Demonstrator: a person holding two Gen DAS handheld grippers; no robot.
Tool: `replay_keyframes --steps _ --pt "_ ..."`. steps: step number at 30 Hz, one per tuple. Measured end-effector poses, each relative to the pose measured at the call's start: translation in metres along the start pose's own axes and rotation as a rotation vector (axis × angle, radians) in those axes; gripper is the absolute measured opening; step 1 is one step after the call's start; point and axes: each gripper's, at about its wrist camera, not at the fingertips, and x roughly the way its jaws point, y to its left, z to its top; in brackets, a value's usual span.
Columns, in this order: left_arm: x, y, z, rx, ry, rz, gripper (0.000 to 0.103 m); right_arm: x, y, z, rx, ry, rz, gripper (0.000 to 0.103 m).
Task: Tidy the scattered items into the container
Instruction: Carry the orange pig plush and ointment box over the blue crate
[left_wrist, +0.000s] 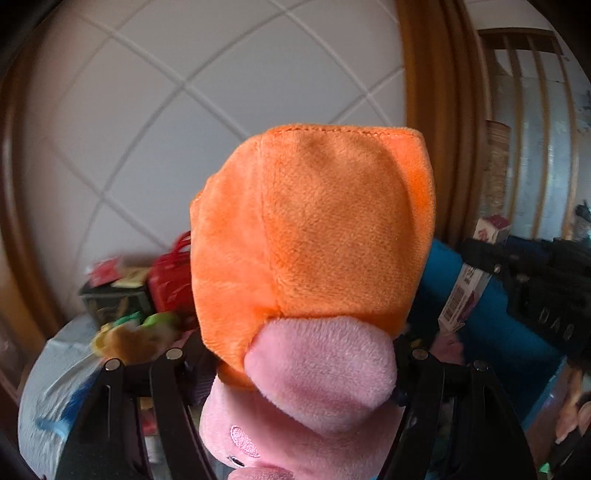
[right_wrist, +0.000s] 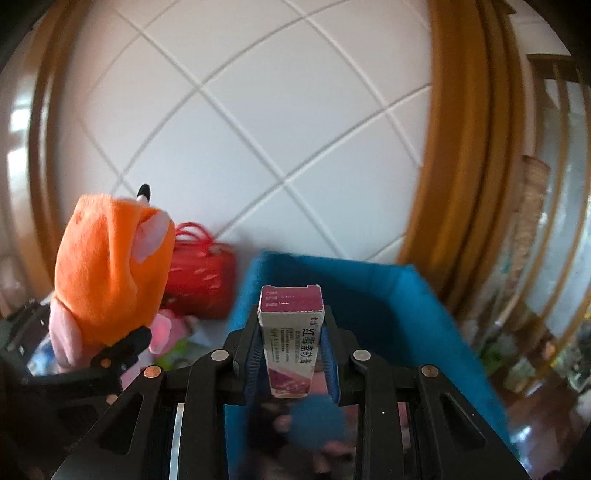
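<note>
Clamped between the fingers of the right gripper: small medicine box, upright, purple end cap up, pinched at its lower half by the blue pads. Held directly above the blue container — judged ready for a drop, height kept so the box clears the rim.

Closed around a plush pig in an orange dress: left gripper, pinching the toy at the pink body, dress end pointing away from the camera. Toy lifted off the surface, left of the container, not yet over it; probably waiting its turn.

Beyond the jaws: red handbag against the tiled wall, more scattered items on the left — still to be tidied.

Right view only: container interior, something blue and pinkish already inside, blurred. Left view only: pig's embroidered cheek and eye, dark box and green-yellow clutter behind, plus the right gripper seen side-on with the medicine box at the container edge.
</note>
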Motion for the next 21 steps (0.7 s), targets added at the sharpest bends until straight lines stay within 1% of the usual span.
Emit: replay_keyframes --steps 2,4,6,8,9,11,14,16,18,21 --pt "0.019 -0.030 0.016 -0.001 0.018 -0.025 0.070 0.014 -0.028 0.005 -0.004 0.011 -0.039 0.028" --pt "0.040 -0.059 0.027 -0.006 0.038 -0.031 0.070 0.029 -0.057 0.006 -0.014 0.034 -0.063 0.028" --pt "0.065 -0.089 0.033 -0.022 0.081 -0.034 0.070 0.050 -0.087 0.004 -0.027 0.070 -0.068 0.028" --pt "0.093 -0.117 0.030 -0.036 0.152 -0.036 0.070 0.074 -0.113 -0.002 -0.046 0.120 -0.060 0.028" --pt "0.103 -0.136 0.024 -0.041 0.199 -0.034 0.070 0.091 -0.126 -0.006 -0.060 0.160 -0.055 0.028" --pt "0.133 -0.168 0.007 -0.043 0.328 -0.022 0.070 0.123 -0.144 -0.021 -0.076 0.240 -0.034 0.028" --pt "0.170 -0.194 -0.021 -0.038 0.476 -0.002 0.070 0.166 -0.171 -0.055 -0.079 0.376 0.006 0.028" --pt "0.186 -0.208 -0.039 -0.023 0.537 0.012 0.070 0.185 -0.184 -0.077 -0.070 0.456 0.040 0.028" --pt "0.197 -0.219 -0.055 -0.004 0.576 0.029 0.070 0.196 -0.191 -0.096 -0.085 0.520 0.046 0.028" --pt "0.206 -0.226 -0.068 0.017 0.634 0.021 0.071 0.203 -0.198 -0.119 -0.092 0.577 0.055 0.028"
